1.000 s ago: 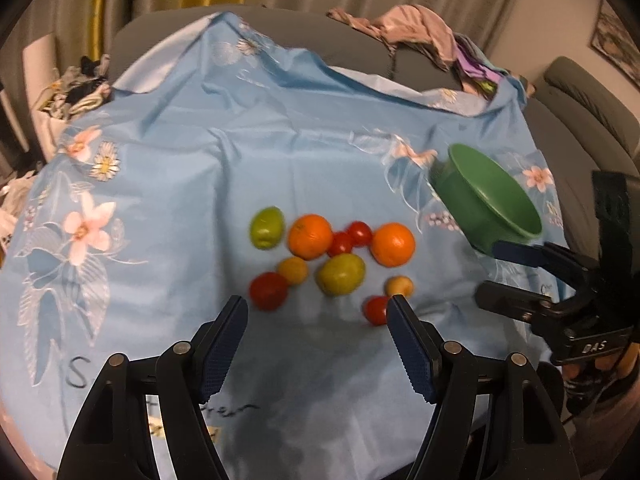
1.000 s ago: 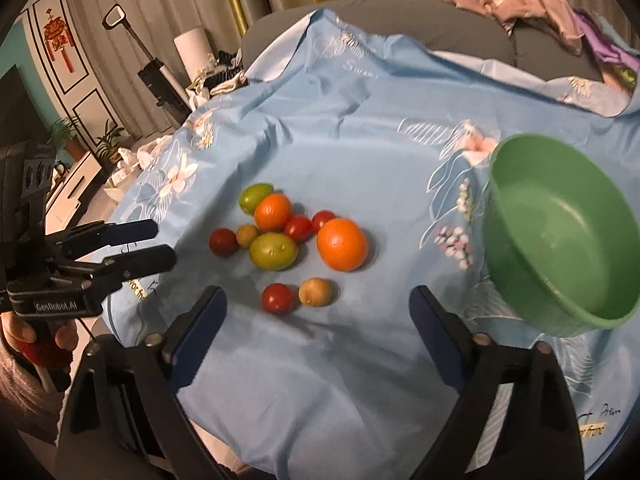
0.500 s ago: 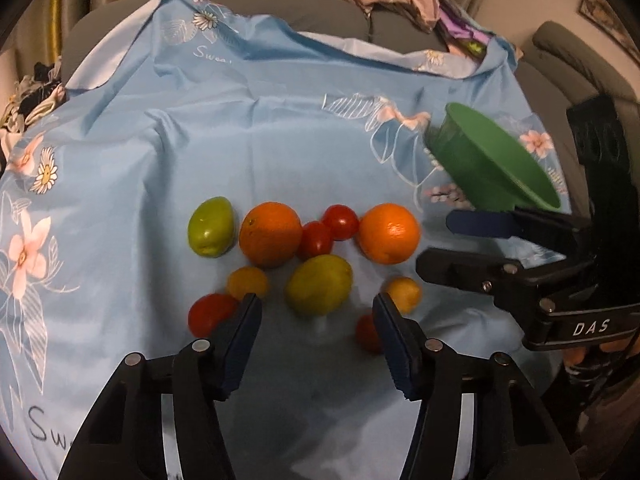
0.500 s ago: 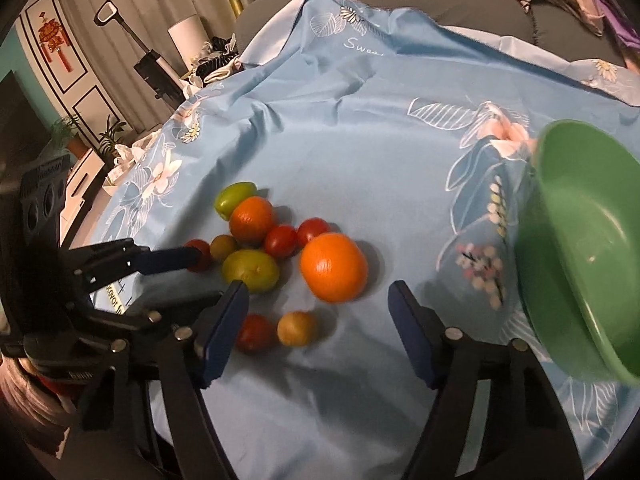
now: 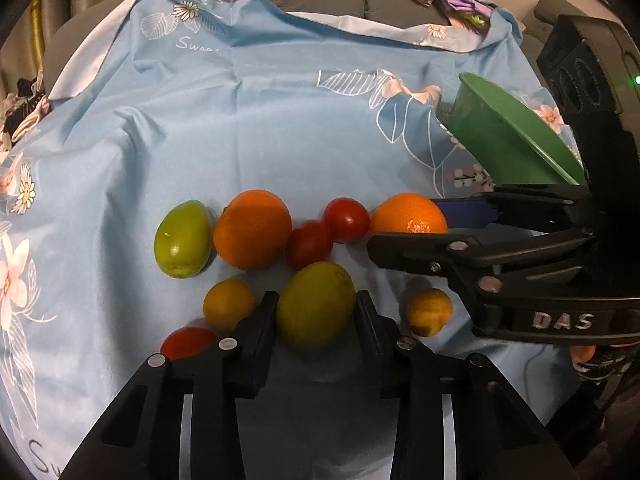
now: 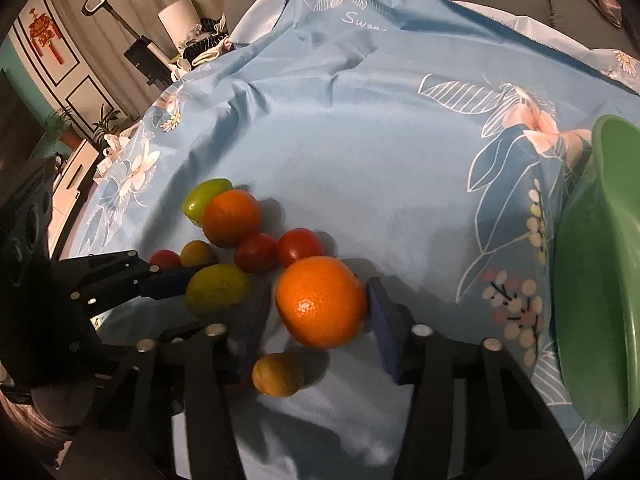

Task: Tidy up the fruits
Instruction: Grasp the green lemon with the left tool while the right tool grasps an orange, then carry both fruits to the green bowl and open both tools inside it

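Left wrist view: the left tongs (image 5: 316, 312) have just been closing and now clasp the yellow-green fruit (image 5: 316, 306) on the blue floral cloth (image 5: 280, 120); the right tongs (image 6: 320, 312) have likewise been closing and grip the large orange (image 6: 320, 302); the green bowl (image 6: 600, 280) sits to the right.

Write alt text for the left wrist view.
The left gripper, jaws just closing, brackets a yellow-green oval fruit among oranges and tomatoes on a light blue floral cloth. At right, the right gripper straddles a large orange before a green plastic bowl.
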The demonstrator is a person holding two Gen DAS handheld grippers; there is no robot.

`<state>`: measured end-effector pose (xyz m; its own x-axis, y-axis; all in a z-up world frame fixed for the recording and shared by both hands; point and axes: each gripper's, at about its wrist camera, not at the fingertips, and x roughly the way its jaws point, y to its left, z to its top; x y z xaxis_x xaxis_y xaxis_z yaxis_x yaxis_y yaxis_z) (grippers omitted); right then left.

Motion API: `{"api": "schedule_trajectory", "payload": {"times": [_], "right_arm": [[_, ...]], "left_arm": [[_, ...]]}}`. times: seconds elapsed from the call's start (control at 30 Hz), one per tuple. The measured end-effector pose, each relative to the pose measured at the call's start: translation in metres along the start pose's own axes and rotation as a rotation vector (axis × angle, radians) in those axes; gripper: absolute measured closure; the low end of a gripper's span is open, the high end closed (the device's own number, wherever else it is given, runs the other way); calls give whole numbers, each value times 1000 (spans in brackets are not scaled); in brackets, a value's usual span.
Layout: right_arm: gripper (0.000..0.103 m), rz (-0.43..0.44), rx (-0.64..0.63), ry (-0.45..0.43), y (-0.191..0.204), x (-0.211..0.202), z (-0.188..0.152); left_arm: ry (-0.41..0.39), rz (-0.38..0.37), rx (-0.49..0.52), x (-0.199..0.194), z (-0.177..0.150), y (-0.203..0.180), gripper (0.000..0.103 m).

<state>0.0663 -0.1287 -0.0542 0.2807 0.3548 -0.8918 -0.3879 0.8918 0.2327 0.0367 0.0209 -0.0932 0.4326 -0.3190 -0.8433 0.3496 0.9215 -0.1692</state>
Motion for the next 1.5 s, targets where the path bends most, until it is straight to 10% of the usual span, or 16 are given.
{"api": "schedule_trajectory", "payload": {"times": [0.43,1.0,1.5], "right_arm": [[59,-21,5,-105,12,-37,-8],[58,-183,256,-405,-85,-158,-47],[57,-313,342,-329,-140,-139,-66]], "left_arm": [[-73,-68,-89,-39,4,5,66],[-196,-228,136,-44,95,-104,66],[-47,-205,238,33,122,-170,66]]}}
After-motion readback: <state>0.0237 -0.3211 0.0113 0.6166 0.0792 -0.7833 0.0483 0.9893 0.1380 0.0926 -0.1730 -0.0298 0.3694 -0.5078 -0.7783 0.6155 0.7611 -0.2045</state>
